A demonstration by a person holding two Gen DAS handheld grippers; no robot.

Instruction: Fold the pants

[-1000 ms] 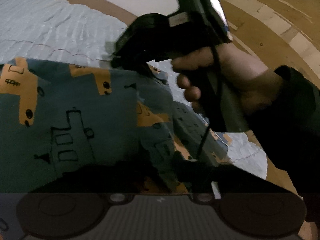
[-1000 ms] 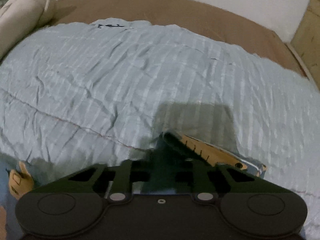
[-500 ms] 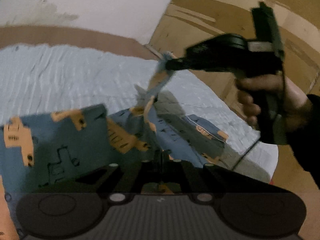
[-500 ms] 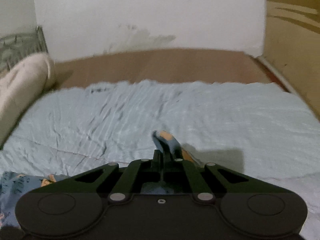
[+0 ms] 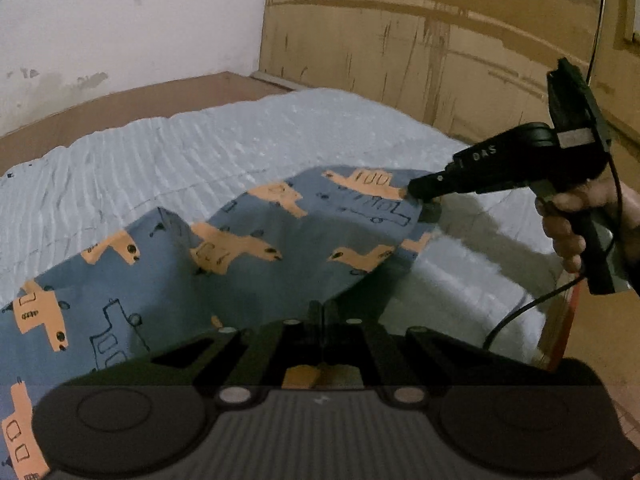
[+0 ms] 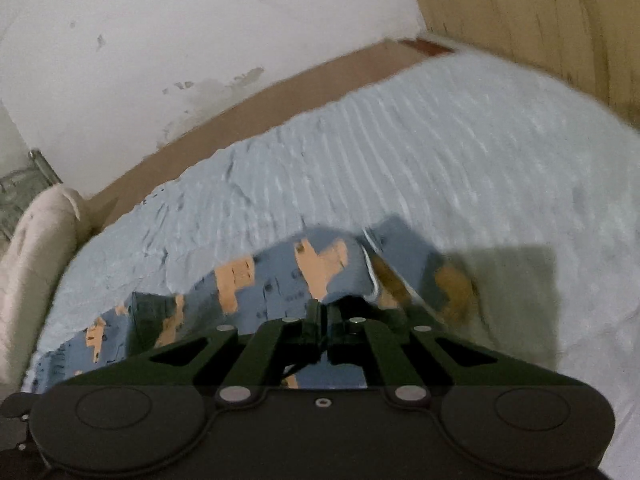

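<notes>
The pants (image 5: 256, 264) are blue with orange vehicle prints and lie partly lifted over the light blue bedspread (image 5: 208, 152). My left gripper (image 5: 320, 312) is shut on the near edge of the pants. My right gripper (image 5: 420, 200) shows in the left wrist view at the right, shut on the far edge and holding it up, so the cloth stretches between the two. In the right wrist view the right gripper (image 6: 320, 312) is shut on the pants (image 6: 312, 268), which hang down to the left.
A brown bed frame (image 5: 132, 104) runs along the white wall (image 5: 120, 20). Wooden panels (image 5: 440, 40) stand at the right. A cream pillow (image 6: 36, 264) lies at the bed's left end. The person's hand (image 5: 576, 216) holds the right gripper's handle.
Both grippers have lifted the pants edge off the bed. The right gripper swung out to the right and away from the left one, spreading the cloth between them.
</notes>
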